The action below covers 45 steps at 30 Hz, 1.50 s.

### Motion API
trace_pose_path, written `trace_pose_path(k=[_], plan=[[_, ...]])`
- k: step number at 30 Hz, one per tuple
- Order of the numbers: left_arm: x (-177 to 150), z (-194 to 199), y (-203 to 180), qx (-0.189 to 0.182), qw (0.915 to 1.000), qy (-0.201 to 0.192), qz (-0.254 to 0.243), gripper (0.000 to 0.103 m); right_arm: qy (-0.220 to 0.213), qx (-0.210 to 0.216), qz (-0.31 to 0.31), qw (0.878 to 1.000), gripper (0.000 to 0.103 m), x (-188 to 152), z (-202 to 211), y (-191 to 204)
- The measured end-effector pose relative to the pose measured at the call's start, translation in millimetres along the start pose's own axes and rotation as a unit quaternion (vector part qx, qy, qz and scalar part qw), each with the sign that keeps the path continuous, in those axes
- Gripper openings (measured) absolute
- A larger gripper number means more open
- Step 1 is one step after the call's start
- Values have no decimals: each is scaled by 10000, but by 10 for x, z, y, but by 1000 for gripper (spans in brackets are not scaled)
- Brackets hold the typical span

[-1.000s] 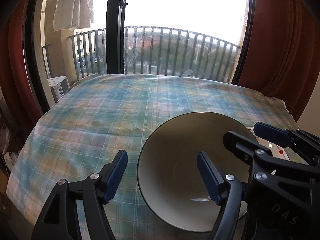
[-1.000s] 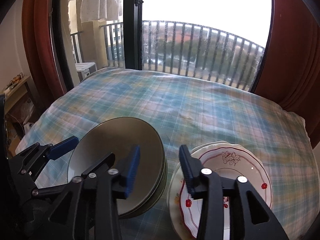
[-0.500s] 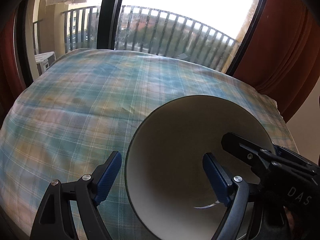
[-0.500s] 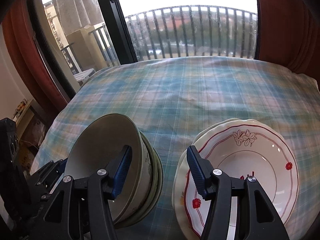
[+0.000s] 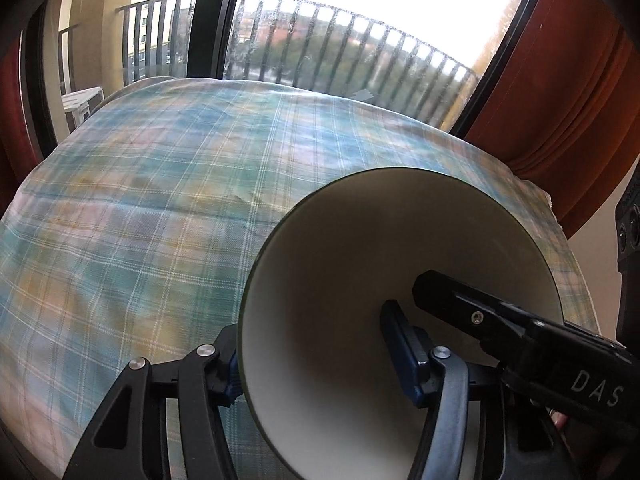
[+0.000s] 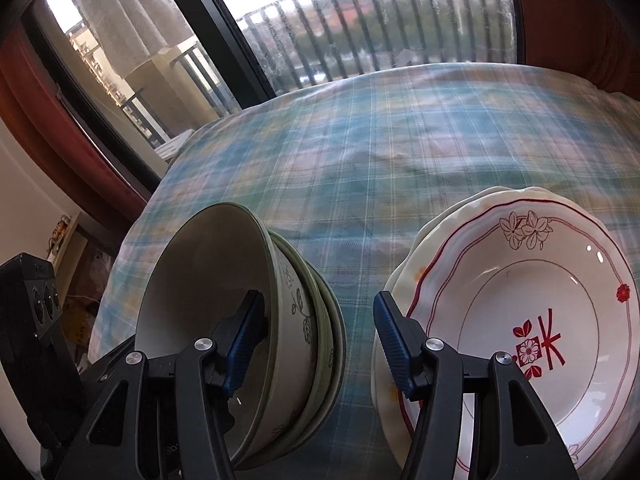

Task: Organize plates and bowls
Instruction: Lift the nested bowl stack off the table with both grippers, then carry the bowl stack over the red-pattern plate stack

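Left gripper (image 5: 316, 352) jaws just closing astride bowl (image 5: 360, 280) wall, lower centre; grip uncertain. Right gripper (image 6: 316, 340) open, bottom centre, beside plates (image 6: 520, 320).

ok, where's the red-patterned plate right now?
Right wrist view, lower right: the red-patterned plate sits on top of another plate on the plaid cloth, right of the stacked bowls.

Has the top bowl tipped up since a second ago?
Yes. In the right wrist view the top bowl now leans steeply, rim lifted off the bowls stacked under it; earlier it lay flatter on them. The left gripper has just been closing across its rim.
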<state>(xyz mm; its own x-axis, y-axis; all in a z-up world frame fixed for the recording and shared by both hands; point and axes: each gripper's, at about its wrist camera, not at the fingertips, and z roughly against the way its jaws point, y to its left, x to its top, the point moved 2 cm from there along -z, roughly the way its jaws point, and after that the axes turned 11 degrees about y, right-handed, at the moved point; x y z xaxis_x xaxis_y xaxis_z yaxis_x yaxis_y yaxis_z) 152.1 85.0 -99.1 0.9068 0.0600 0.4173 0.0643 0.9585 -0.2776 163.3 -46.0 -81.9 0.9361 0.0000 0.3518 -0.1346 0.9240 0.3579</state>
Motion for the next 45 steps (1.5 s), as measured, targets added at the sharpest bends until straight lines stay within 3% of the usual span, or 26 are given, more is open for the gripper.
trace_pose_path(k=[5,12,18,23,27,31,36,38,40,45], plan=[[32,-7,-28,178,9998,16,-19,60,220,477,-175,9985,60,24,-91,-49],[63,-11,-70,406,9991,90,-72,58,298,406,-171,9986,57,39,-92,-26],[63,-8,-116,654,9978,40,-70,57,170,74,-2,9998,57,79,-133,56],[56,-10,-70,536,9985,83,5,58,243,-49,90,9997,56,98,-146,103],[35,-25,-33,340,9992,169,79,67,279,-386,196,9987,57,82,-80,124],[17,22,-91,796,9967,75,-132,69,503,-317,47,9982,57,38,-48,48],[26,14,-67,768,9968,56,-233,69,622,-97,-182,9979,56,16,-104,36],[34,12,-60,715,9970,50,-305,64,613,-21,-175,9980,49,9,-105,68],[30,20,-84,611,9973,40,-415,57,572,-96,-140,9982,48,5,-97,108],[39,27,-90,592,9972,23,-446,55,550,-112,-177,9983,48,2,-94,114]])
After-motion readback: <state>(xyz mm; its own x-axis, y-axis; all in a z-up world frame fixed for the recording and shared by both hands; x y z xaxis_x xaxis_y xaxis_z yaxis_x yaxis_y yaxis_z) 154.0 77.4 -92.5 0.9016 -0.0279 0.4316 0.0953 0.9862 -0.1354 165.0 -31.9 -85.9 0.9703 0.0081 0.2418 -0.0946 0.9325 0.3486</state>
